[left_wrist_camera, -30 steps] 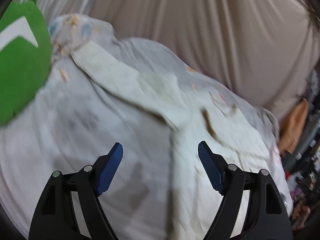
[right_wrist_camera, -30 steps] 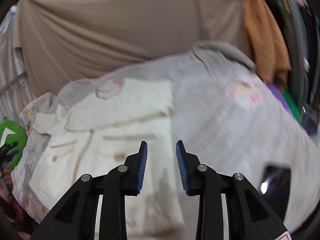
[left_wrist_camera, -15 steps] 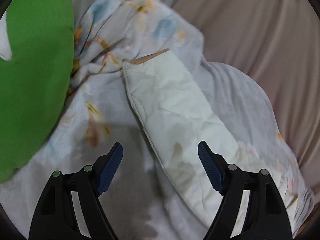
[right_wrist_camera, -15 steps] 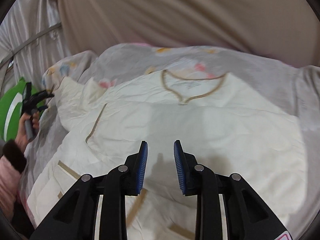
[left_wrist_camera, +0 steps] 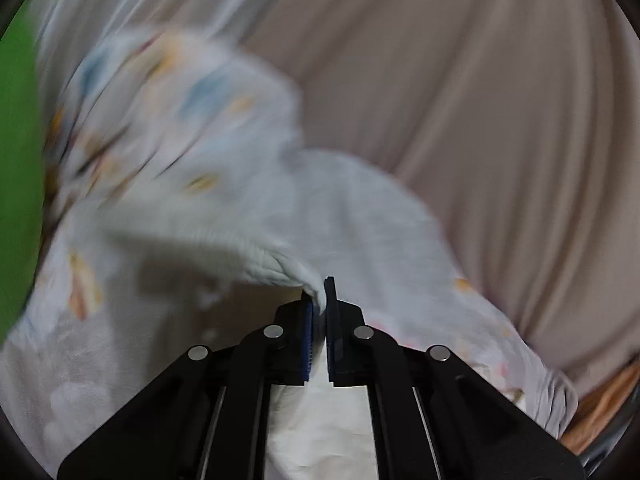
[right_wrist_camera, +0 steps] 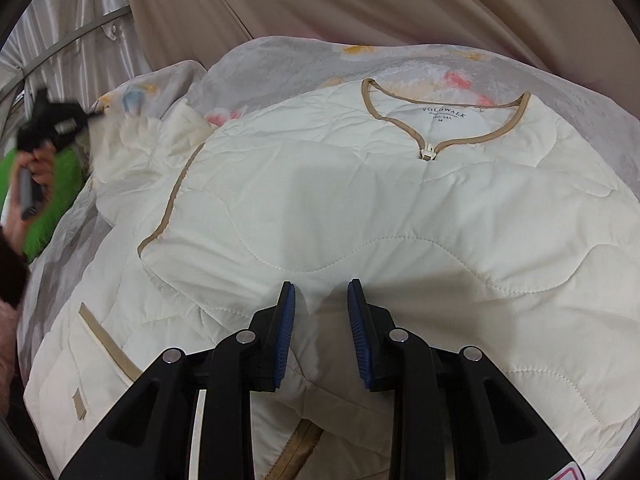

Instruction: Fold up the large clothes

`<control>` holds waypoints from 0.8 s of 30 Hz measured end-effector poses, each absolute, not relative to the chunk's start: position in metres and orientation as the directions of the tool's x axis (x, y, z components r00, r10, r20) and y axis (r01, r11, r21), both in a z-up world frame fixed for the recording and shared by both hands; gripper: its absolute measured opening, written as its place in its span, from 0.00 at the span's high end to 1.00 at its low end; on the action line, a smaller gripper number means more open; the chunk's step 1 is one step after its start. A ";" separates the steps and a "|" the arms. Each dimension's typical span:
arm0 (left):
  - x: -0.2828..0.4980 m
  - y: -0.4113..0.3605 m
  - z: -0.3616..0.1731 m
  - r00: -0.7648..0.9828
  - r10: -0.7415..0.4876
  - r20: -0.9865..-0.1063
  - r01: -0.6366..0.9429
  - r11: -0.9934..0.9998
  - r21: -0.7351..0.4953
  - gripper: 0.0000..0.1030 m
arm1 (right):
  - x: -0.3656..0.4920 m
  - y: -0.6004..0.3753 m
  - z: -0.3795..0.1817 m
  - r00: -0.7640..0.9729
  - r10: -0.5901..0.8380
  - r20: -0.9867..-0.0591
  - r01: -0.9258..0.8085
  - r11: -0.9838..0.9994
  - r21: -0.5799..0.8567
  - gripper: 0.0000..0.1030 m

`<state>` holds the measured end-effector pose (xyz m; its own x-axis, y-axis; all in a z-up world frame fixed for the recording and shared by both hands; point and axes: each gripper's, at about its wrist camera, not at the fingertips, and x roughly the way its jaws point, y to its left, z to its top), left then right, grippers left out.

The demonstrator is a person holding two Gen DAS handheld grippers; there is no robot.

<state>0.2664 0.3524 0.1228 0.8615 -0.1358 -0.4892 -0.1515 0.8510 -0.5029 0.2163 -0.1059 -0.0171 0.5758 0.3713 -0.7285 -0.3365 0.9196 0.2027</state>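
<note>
Left gripper [left_wrist_camera: 320,300] pinches sleeve cuff [left_wrist_camera: 296,268], far left of jacket [right_wrist_camera: 360,200] zipper [right_wrist_camera: 426,152]; right gripper [right_wrist_camera: 320,332] half-spread over jacket middle.

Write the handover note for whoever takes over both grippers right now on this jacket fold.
Left gripper: its jaws have just been closing and now pinch the cream sleeve by its end.
Right gripper: jaws part open, nothing between them, poised over the jacket body.
Jacket lies front up, zipped, on the floral bedspread, collar at the far side. Green cushion sits beyond the sleeve side.
Done: sleeve gripped.
Left: probably bring that sleeve across the body, then the other side, then fold the length.
</note>
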 end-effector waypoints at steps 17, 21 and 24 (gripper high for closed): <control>0.149 -0.117 0.112 0.595 -0.456 -0.662 0.591 0.806 -0.024 0.92 | 0.129 -0.223 0.008 0.652 0.409 -0.638 -0.154 0.896 0.417 0.60; 0.146 -0.125 0.054 0.541 -0.377 -0.751 0.559 0.829 -0.014 0.48 | 0.076 -0.275 -0.002 0.672 0.342 -0.657 -0.063 0.910 0.409 0.55; 0.128 -0.097 0.048 0.533 -0.422 -0.733 0.549 0.832 -0.081 0.24 | 0.050 -0.306 -0.006 0.692 0.322 -0.646 0.000 0.895 0.446 0.49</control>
<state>0.1284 -0.0974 0.0479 0.5327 -0.4223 -0.7335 0.5487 0.8321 -0.0806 0.0495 -0.3062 -0.0057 0.6920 0.3216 -0.6463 0.0000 0.8953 0.4455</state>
